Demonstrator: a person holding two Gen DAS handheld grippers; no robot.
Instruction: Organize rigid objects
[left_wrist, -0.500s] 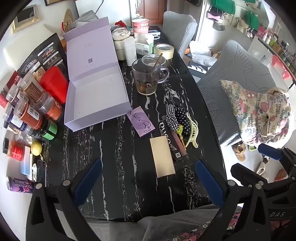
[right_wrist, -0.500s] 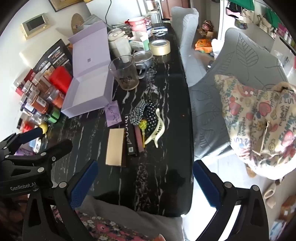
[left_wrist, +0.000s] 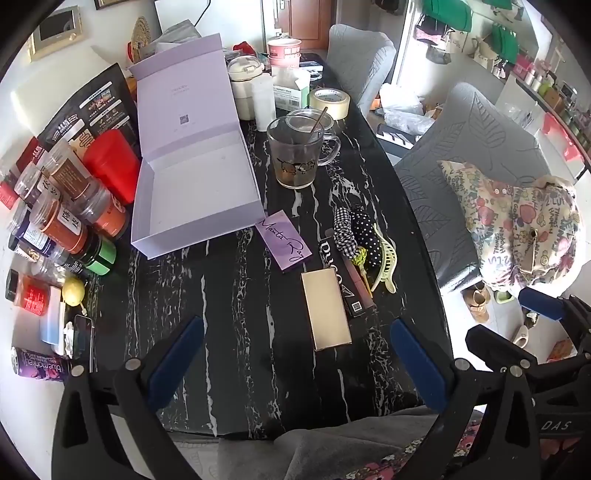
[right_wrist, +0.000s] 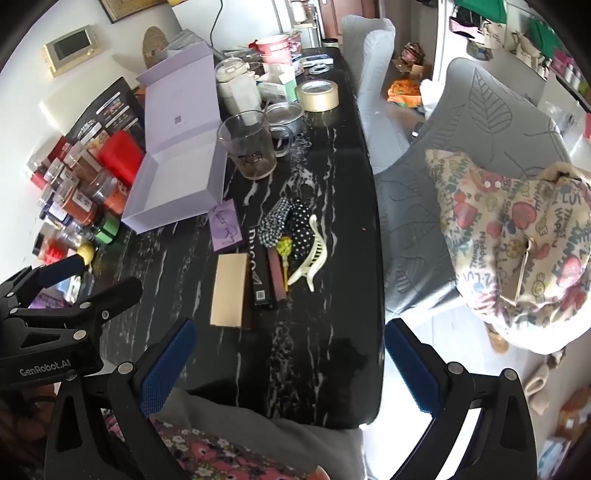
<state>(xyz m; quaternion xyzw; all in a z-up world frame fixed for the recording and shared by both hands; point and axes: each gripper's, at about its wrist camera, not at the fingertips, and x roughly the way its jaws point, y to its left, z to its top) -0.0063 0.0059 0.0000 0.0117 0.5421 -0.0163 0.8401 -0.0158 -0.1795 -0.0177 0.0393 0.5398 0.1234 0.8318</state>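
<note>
Both units idle above near edge of the surface (left_wrist: 236, 332), nothing in hand. Left hand-held gripper (left_wrist: 295, 365): released, pads wide apart, empty. Right hand-held gripper (right_wrist: 288, 369): same, released and empty. Task items sit in a tight cluster approx. 1 o'clock from the left unit: gold box (left_wrist: 325, 309) nearest, black carton (left_wrist: 341, 277) touching its right side, pink stick (left_wrist: 357, 277) beside that, purple card (left_wrist: 283, 240) just beyond at 12, hair clip (left_wrist: 384, 264) and scrunchies (left_wrist: 356, 232) at the far right. Open lilac box (left_wrist: 195, 184) lies at 11 o'clock, lid propped back, tray bare; judged the likely destination, hence left open and within reach. Glass mug (left_wrist: 295, 153) stands at 12, beyond the cluster. Spice jars (left_wrist: 62, 218) crowd the 9 o'clock edge. Sorting not yet begun, in my est.
</note>
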